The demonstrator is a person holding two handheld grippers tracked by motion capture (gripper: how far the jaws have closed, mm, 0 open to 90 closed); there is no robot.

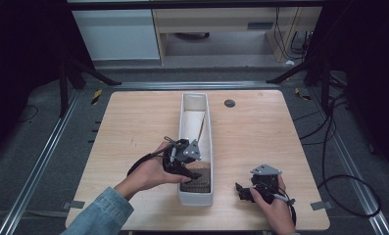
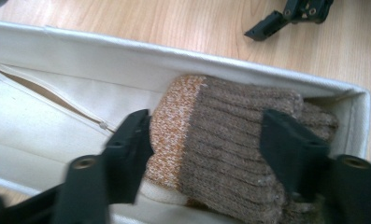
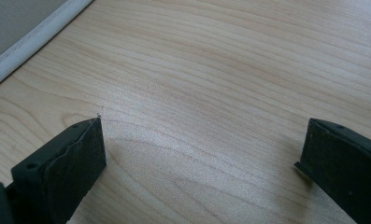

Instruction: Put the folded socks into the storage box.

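Observation:
A folded brown and orange knitted sock (image 2: 230,140) lies at the near end of a long white fabric bin (image 1: 194,105) in the middle of the wooden table (image 1: 260,137). My left gripper (image 2: 209,123) reaches into that end of the bin (image 2: 127,60), its jaws apart on either side of the sock and not pressing it. From above, the left gripper (image 1: 192,174) is over the sock (image 1: 198,180). My right gripper (image 1: 241,191) rests low over bare wood to the right of the bin. Its jaws (image 3: 204,135) stand wide open with nothing between them.
The far half of the bin holds only its pale liner. A small round grey disc (image 1: 230,103) sits in the table top at the back right. Cables (image 1: 349,186) loop on the floor to the right. Dark frame legs (image 1: 89,73) stand behind the table.

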